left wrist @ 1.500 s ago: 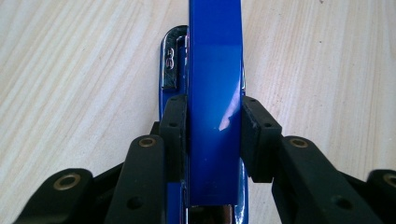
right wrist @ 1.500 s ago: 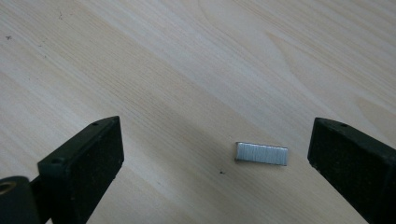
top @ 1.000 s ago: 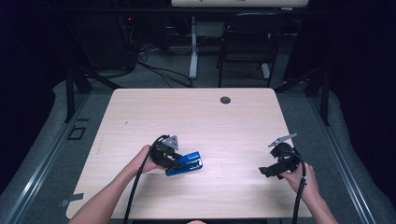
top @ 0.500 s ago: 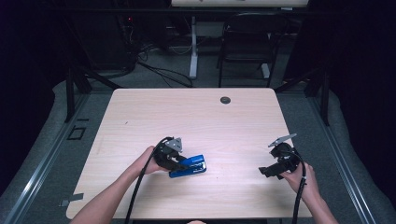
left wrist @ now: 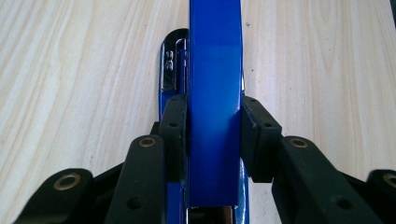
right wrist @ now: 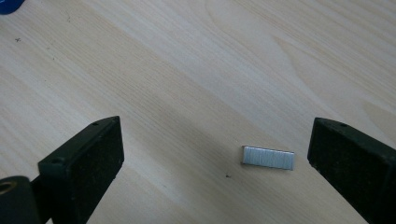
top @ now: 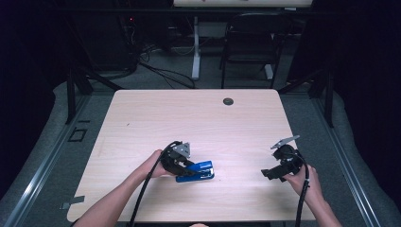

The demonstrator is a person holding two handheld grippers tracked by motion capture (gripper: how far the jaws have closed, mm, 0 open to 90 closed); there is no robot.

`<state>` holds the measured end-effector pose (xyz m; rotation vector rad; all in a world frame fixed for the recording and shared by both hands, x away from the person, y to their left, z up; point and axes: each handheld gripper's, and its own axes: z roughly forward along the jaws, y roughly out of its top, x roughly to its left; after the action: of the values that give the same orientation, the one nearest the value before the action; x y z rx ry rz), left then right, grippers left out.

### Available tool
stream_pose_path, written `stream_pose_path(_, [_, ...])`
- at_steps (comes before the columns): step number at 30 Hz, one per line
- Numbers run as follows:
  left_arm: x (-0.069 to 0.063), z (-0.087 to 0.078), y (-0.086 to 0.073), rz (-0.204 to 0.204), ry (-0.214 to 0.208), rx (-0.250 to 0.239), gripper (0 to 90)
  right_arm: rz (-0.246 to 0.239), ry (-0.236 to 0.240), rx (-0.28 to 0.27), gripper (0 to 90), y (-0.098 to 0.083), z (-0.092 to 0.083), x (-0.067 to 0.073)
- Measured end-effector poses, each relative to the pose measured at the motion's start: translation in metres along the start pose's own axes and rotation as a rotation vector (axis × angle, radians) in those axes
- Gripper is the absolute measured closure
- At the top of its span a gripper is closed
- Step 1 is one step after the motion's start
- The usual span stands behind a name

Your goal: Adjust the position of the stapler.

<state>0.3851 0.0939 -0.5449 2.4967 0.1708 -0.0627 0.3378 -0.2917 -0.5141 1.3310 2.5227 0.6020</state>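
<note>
On the pale wooden bench (top: 142,123), the person's left forearm comes in from about 7 o'clock, and the left hand (top: 153,164) carries the left gripper (top: 182,165) low over the surface, pointing toward 3 o'clock. Its jaws are clamped on the sides of a blue stapler (left wrist: 215,93), which lies flat on the bench just right of the hand, a little left of centre near the front edge. At the far right, the right hand (top: 307,182) enters from 5 o'clock, holding the right gripper (top: 273,174) tilted down toward 9 o'clock. Its jaws stand wide apart, gripping nothing, with a small strip of staples (right wrist: 268,157) lying on the bench between them, nearer the right jaw.
</note>
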Motion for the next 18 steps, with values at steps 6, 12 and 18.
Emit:
stream_pose_path(6, [-0.003,0.006,0.008,0.033,-0.029,0.0,66.3,0.007,0.009,-0.01,3.3,0.001,0.001,0.001])
stream_pose_path(12, [-0.005,0.012,0.014,0.056,-0.041,-0.003,66.4,0.011,0.028,-0.028,3.5,0.003,0.001,0.003])
stream_pose_path(18, [-0.005,0.014,0.018,0.075,-0.065,0.002,66.4,0.005,0.038,-0.025,3.5,0.004,0.001,0.004])
